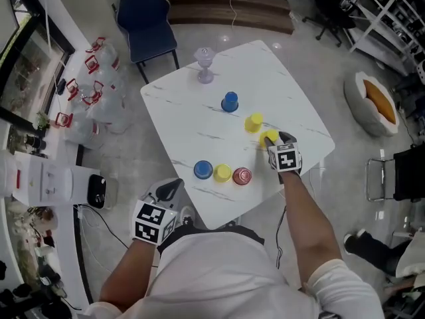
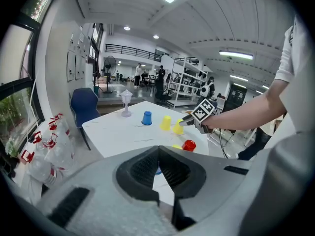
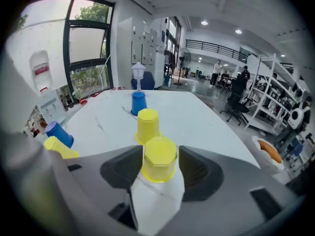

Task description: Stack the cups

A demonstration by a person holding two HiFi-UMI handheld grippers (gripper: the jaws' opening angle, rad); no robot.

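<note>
The cups are small plastic ones, upside down, with eight-sided bases, on the white marbled bench (image 1: 179,111). I count six: three yellow, two blue, one red, plus one clear stemmed goblet (image 1: 204,65). My right gripper (image 1: 274,141) is spread around a yellow cup (image 3: 159,157) near the bench's right edge, not visibly squeezing it; a second yellow cup (image 3: 147,126) stands just beyond. My left gripper (image 2: 158,150) is pressed together, empty, off the near edge. The red cup (image 1: 242,176) shows in the head view, not the right gripper view.
</note>
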